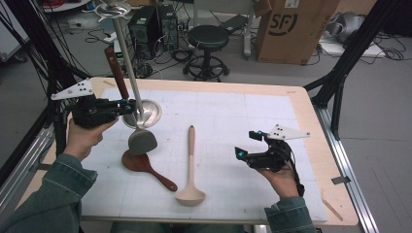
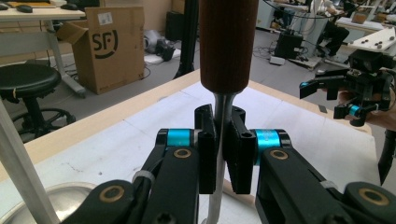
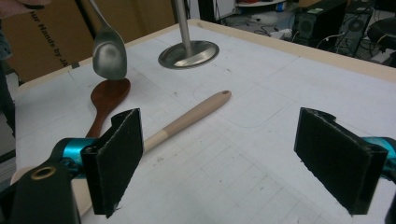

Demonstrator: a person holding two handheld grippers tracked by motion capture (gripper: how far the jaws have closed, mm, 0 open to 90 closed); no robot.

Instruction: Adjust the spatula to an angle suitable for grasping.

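Spatula [image 1: 141, 141]: grey blade, brown handle. Ladle [image 1: 190, 167]: beige. Wooden spoon [image 1: 145, 167]: dark red-brown.

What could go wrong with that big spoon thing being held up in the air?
The left gripper pinches only the thin metal neck of the spatula, below its fat wooden handle, so it might twist or slip. Its grey head hangs just over the dark wooden spoon and could bump it. The metal stand rises right beside the spatula's handle, so a swing could knock it. The right gripper is open with nothing in it.
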